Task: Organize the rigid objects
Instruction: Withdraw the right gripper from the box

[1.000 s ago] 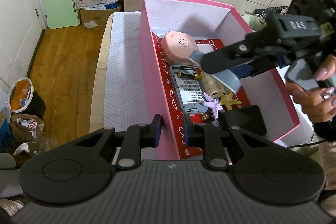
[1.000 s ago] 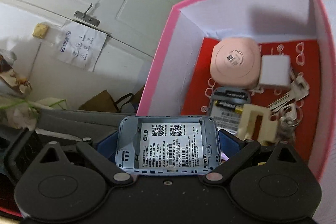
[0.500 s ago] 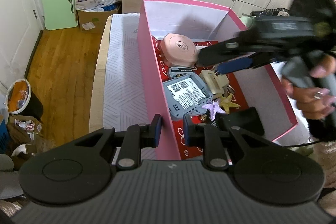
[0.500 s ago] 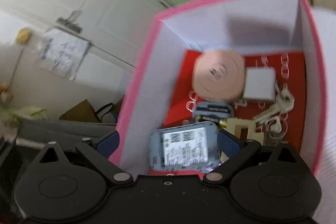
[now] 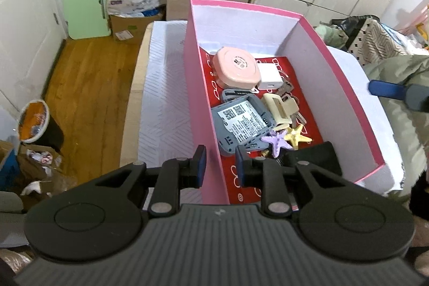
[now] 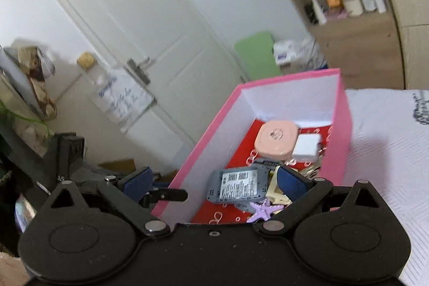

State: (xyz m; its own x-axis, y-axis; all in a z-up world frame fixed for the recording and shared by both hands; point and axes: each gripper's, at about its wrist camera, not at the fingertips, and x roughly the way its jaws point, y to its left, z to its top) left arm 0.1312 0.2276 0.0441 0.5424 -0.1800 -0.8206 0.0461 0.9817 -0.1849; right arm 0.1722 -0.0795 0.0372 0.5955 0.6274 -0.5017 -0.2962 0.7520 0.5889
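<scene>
The pink box (image 5: 198, 98) (image 6: 203, 144) stands on the white bedcover. In it lie a pink case (image 5: 236, 69) (image 6: 276, 138), a white charger (image 5: 269, 77), a grey labelled router (image 5: 241, 122) (image 6: 238, 185), a cream clip (image 5: 278, 109), keys, a purple starfish (image 5: 276, 142) (image 6: 261, 209) and a yellow starfish (image 5: 296, 137). My left gripper (image 5: 220, 165) straddles the box's near left wall. Its jaws are opening, and the pads stand slightly off the wall. My right gripper (image 6: 214, 182) is open and empty, drawn back from the box. One of its fingers (image 5: 388, 90) shows at the right.
A black object (image 5: 313, 157) sits in the box's near corner. Wooden floor, a bin (image 5: 33, 122) and cardboard lie to the left of the bed. A green board (image 5: 84, 0), shelves and wardrobes stand behind. Clothes and a patterned bag (image 5: 375, 39) pile up at the right.
My right gripper let the grey router drop into the box on top of the other things, then pulled up and away to the right. The left gripper stayed in place, its jaws slightly wider.
</scene>
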